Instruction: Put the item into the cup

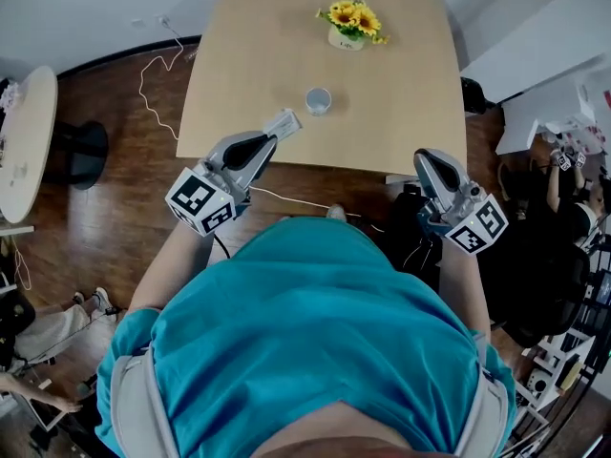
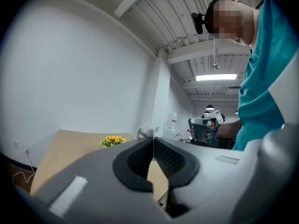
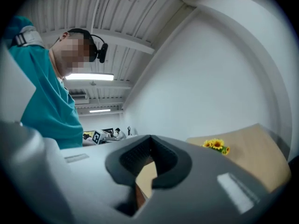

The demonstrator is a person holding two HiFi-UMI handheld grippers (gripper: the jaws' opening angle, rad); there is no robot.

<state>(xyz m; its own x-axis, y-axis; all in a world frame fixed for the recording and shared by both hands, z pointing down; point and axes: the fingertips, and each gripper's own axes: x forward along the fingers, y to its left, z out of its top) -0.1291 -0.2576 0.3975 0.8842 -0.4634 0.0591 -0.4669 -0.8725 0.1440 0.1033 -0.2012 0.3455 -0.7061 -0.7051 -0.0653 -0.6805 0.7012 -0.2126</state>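
A small clear cup (image 1: 318, 100) stands upright near the middle of the wooden table (image 1: 239, 74). My left gripper (image 1: 270, 136) hovers over the table's front edge, just left of the cup and nearer to me. It is shut on a thin pale packet (image 1: 284, 122) that sticks out past its tips towards the cup. In the left gripper view the packet (image 2: 145, 130) shows as a crumpled white end above the closed jaws of the left gripper (image 2: 153, 141). My right gripper (image 1: 427, 157) hangs off the table's front right corner, shut and empty, as the right gripper view confirms (image 3: 150, 138). Neither gripper view shows the cup.
A pot of yellow flowers (image 1: 350, 24) stands at the back of the table. A white cable (image 1: 153, 74) trails on the wooden floor at left, beside a round table (image 1: 24, 141). A white desk (image 1: 535, 55) and a seated person (image 1: 565, 184) are at right.
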